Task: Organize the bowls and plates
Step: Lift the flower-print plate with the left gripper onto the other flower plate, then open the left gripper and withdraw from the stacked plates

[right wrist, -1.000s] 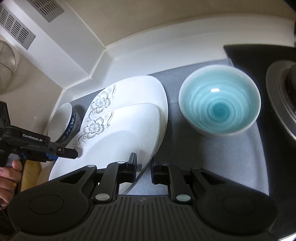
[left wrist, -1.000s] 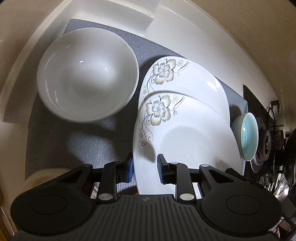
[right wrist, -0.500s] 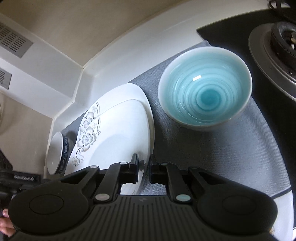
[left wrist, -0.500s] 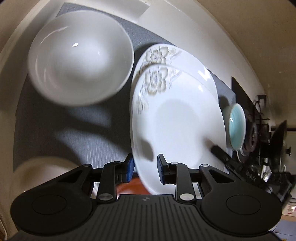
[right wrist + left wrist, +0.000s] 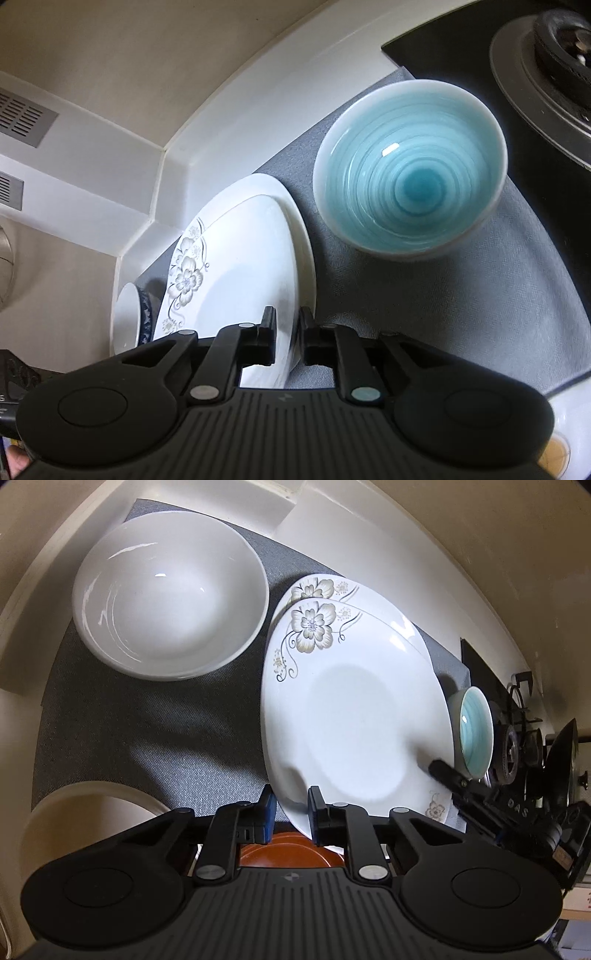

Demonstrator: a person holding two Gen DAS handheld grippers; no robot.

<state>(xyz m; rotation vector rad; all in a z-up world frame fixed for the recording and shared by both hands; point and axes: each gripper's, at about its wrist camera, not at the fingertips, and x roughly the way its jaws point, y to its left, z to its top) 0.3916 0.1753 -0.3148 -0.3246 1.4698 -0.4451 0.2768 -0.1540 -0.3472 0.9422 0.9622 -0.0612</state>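
Two white floral plates lie overlapped on the grey mat (image 5: 147, 720). The upper plate (image 5: 369, 720) (image 5: 240, 277) sits a little nearer than the lower plate (image 5: 369, 598) (image 5: 258, 184). My left gripper (image 5: 291, 805) has the upper plate's near-left rim between its pads and its jaws are closing on it. My right gripper (image 5: 287, 332) straddles the same plate's right rim; its jaws are opening slightly, with the rim still between the pads. In the left wrist view the right gripper (image 5: 443, 771) reaches over that rim. Beside the plates stand a white bowl (image 5: 170, 590) and a teal bowl (image 5: 410, 173).
An orange-brown dish (image 5: 288, 853) lies under my left gripper, and a cream dish (image 5: 85, 819) sits at the mat's near-left corner. The stove burner (image 5: 546, 62) is right of the teal bowl. A white wall ledge (image 5: 221, 110) borders the mat's far side.
The upper plate has slid farther over the lower one, so the two flower patterns nearly line up. The right wrist view has rolled and sunk a little. The left jaws stand narrower.
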